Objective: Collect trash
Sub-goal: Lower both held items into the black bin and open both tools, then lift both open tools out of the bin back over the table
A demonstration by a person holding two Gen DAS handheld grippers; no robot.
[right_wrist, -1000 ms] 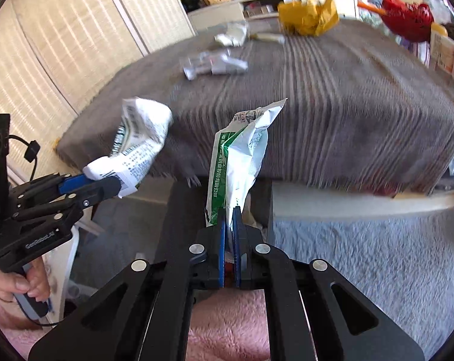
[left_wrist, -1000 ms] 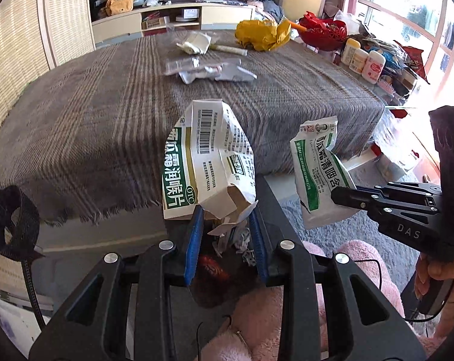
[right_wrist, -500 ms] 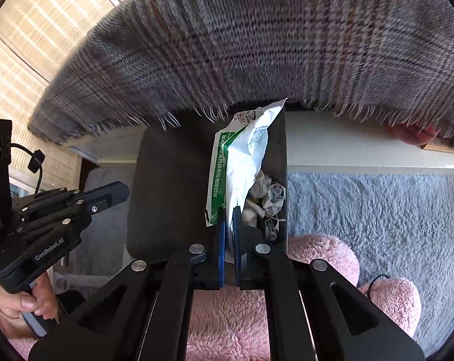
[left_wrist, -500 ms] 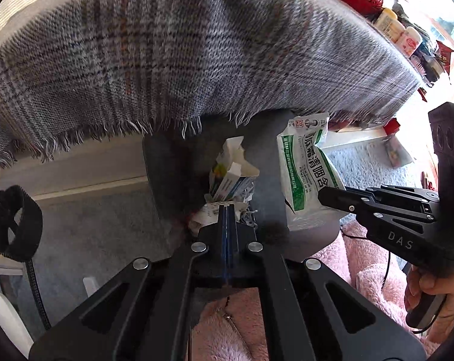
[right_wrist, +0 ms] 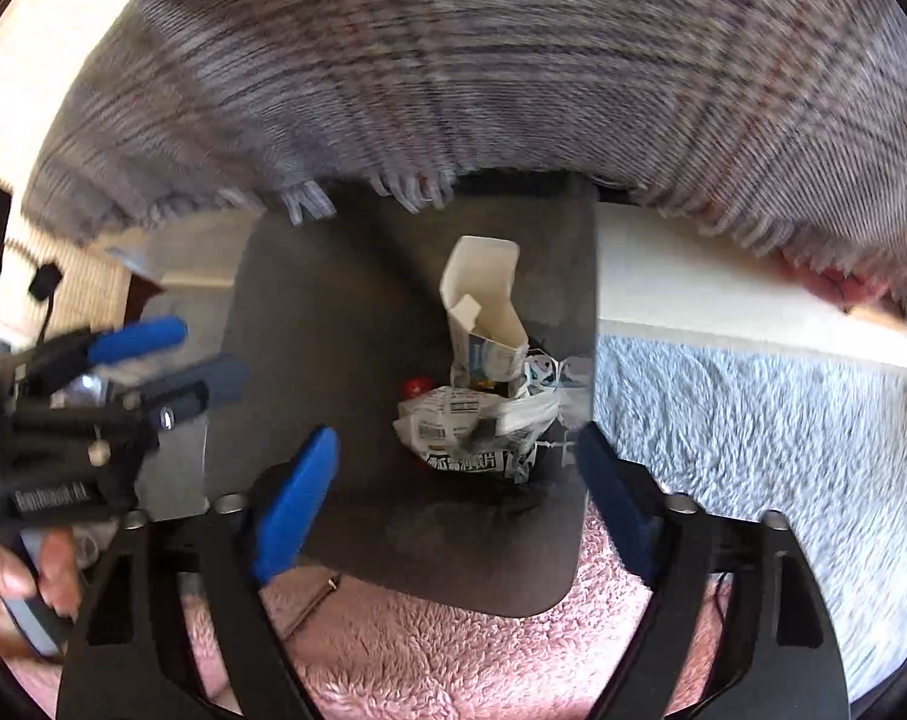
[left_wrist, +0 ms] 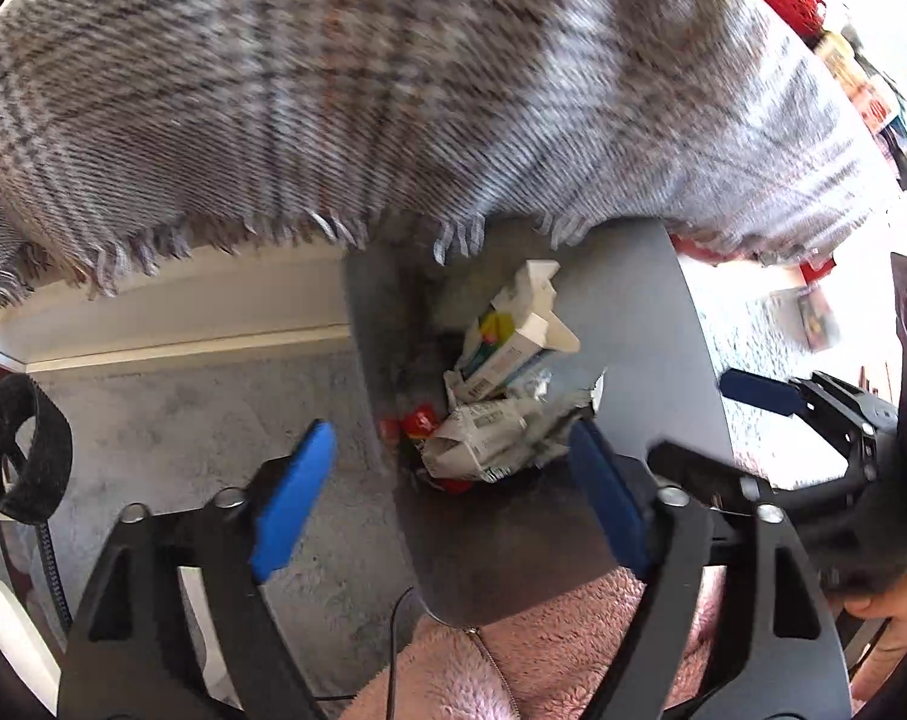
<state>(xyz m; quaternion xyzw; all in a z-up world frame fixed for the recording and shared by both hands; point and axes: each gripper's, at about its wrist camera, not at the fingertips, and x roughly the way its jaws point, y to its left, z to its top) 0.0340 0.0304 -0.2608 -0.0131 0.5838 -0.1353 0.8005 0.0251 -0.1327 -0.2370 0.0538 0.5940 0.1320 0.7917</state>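
A fringed plaid blanket (left_wrist: 393, 90) overhangs the grey bin (right_wrist: 333, 312) of crumpled cartons (right_wrist: 477, 426). Both claws, left (left_wrist: 453, 474) and right (right_wrist: 459, 480), are opening wide with nothing gripped.

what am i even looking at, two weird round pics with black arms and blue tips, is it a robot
No robot: a person holds a handheld gripper in each hand, each with a fisheye camera looking down along its fingers. One picture is from the left gripper, the other from the right gripper. Both hang over a dark bin beside a plaid blanket. Crumpled packaging and a small carton lie inside. Both sets of jaws are opening with nothing gripped between them.
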